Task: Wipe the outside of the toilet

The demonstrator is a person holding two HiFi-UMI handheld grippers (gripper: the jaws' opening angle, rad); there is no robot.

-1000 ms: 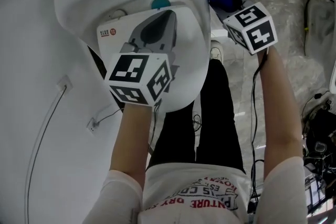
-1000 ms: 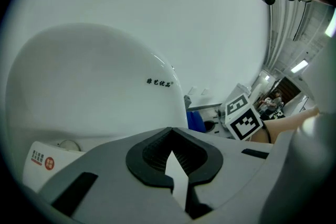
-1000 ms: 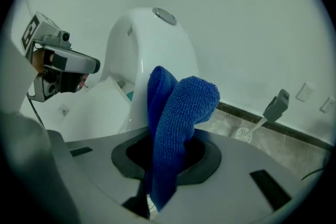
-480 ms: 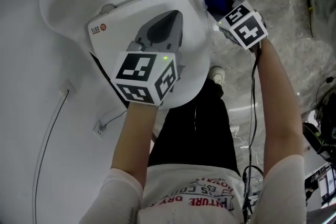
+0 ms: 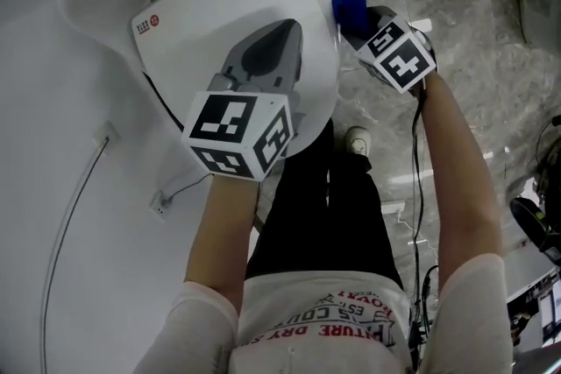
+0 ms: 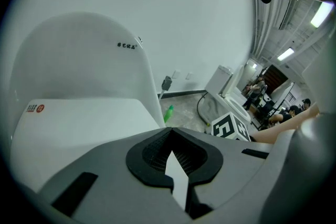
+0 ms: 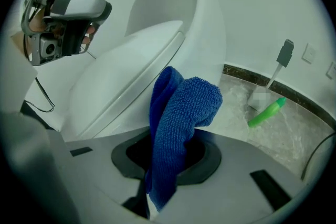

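The right gripper (image 5: 361, 20) has slid toward 6 o'clock along the toilet (image 5: 219, 22) since a second ago: the cloth (image 5: 349, 6) was up by the tank end, and now it sits level with the lid's 3 o'clock edge. Its jaws stay clenched on the blue cloth (image 7: 178, 123), which stands up between them against the white flank (image 7: 205, 34). Whether the cloth is actually touching can't be made out.

The left gripper (image 5: 282, 29) has barely budged and still hovers over the closed lid. In its own view the jaws (image 6: 171, 136) are pinched together on nothing, only a sliver of white showing through.

The whole toilet has drifted toward 11 o'clock in the head view, and the green bottle (image 7: 268, 112) on the floor has almost slipped off the 12 o'clock edge.
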